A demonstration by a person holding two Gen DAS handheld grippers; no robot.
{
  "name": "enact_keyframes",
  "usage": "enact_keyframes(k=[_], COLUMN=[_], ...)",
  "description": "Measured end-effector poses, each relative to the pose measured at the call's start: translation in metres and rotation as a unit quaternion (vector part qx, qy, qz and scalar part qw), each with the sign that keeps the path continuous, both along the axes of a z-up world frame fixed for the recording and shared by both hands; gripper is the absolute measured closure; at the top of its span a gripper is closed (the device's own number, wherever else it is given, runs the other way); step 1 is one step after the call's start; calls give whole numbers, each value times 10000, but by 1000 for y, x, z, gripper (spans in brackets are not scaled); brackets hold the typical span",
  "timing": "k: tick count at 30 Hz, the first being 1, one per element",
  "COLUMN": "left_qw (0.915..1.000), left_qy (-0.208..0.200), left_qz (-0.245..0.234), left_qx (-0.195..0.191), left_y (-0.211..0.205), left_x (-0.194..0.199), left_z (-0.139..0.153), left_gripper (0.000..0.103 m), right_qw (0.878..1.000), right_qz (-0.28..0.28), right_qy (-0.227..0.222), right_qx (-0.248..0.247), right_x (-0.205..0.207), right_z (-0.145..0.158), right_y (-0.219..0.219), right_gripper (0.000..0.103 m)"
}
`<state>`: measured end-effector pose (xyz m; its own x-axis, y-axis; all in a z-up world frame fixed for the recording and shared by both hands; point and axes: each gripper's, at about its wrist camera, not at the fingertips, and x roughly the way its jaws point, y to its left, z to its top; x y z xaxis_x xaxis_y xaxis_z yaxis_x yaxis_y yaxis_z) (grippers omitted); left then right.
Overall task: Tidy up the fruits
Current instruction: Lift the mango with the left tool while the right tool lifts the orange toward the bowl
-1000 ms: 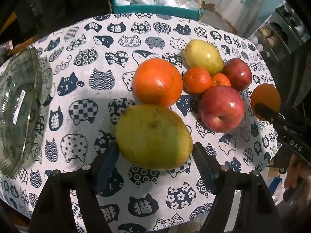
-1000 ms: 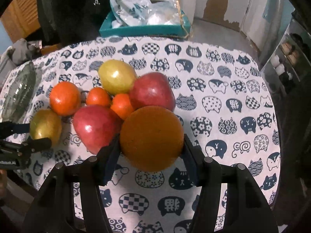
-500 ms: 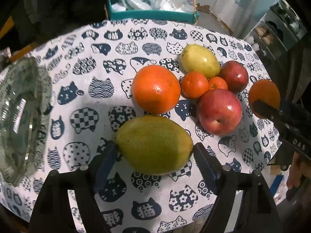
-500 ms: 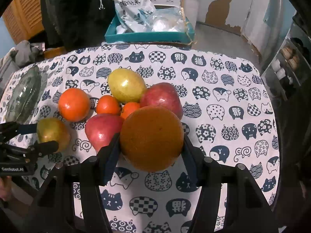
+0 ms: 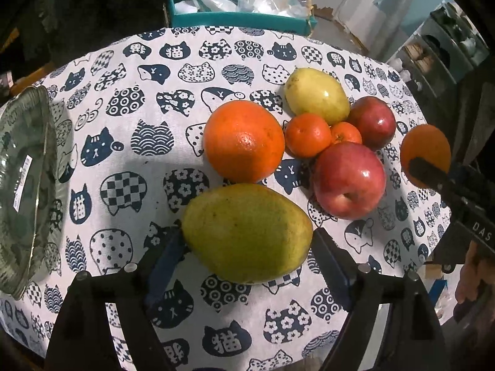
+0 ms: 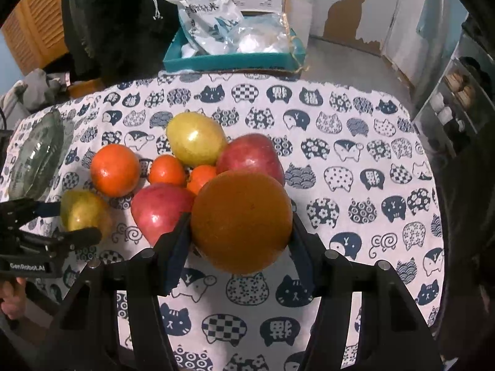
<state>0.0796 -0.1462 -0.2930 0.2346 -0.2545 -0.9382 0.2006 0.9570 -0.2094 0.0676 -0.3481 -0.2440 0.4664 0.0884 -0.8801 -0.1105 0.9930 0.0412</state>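
A large green-yellow mango (image 5: 247,232) lies on the cat-print cloth between the fingers of my left gripper (image 5: 247,236). The jaws stand slightly wider than the mango and do not press it. My right gripper (image 6: 239,219) is shut on a dull orange (image 6: 241,221), held just above the cloth near the table's right edge. Behind it sits a cluster: a bright orange (image 5: 244,140), a yellow-green mango (image 5: 315,95), two tangerines (image 5: 307,134), and two red apples (image 5: 349,179). The right wrist view shows my left gripper (image 6: 77,219) around the mango (image 6: 83,213).
A clear glass plate (image 5: 24,185) lies at the table's left edge. A teal box (image 5: 244,18) with plastic bags stands beyond the far edge. Shelving stands at the far right. Bare cloth lies between the plate and the fruit.
My left jaws have widened a little and come off the mango's sides. The right gripper still holds the orange in the same place.
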Motion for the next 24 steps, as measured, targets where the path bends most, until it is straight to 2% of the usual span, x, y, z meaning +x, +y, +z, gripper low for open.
enact_keyframes(k=[12,24], left_qw=[9972,9864], left_qy=[-734,-1604], left_qz=[39,289], left_qx=[142,209], left_y=[15,43], left_x=[-11,-21], left_z=[51,111], left_gripper=[18,18], right_qw=[9990,9938], right_qz=[42,144], right_qy=[-445,-1101], right_qx=[6,79], right_x=[1,-4], right_z=[34,89], right_y=[16,45], right_gripper=[43,43])
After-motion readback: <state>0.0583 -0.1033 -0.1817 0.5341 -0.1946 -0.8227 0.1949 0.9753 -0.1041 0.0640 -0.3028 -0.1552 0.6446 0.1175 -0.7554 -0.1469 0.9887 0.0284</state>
